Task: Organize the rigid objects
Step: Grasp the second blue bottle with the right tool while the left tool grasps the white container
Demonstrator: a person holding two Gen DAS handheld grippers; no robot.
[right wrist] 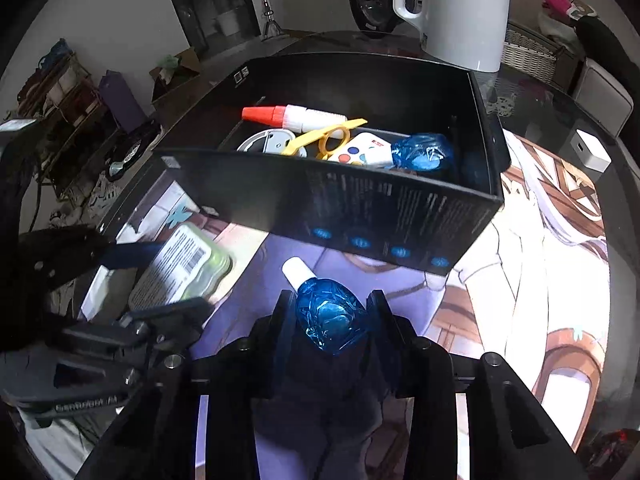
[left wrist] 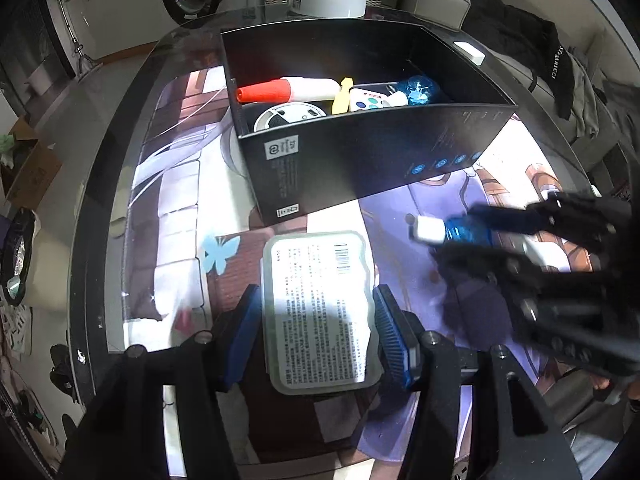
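Observation:
A translucent plastic case (left wrist: 316, 280) with a printed label sits between the blue pads (left wrist: 244, 328) of my left gripper (left wrist: 318, 334), which is shut on its long sides. From the right wrist view the case (right wrist: 184, 264) looks tilted in that gripper (right wrist: 160, 276). My right gripper (right wrist: 332, 318) is shut on a blue bottle (right wrist: 330, 316) with a white cap, just above the mat. The same bottle (left wrist: 460, 232) shows at the right of the left wrist view. Behind both stands an open black box (right wrist: 320, 200) holding a red-capped tube (right wrist: 288, 116), a yellow tool, a white controller and another blue bottle (right wrist: 424, 152).
The box (left wrist: 360, 152) stands on a printed mat covering a round glass table (left wrist: 104, 200). A white kettle (right wrist: 460, 12) stands behind the box, and a small white block (right wrist: 592, 156) lies at the far right. Clothes and clutter surround the table.

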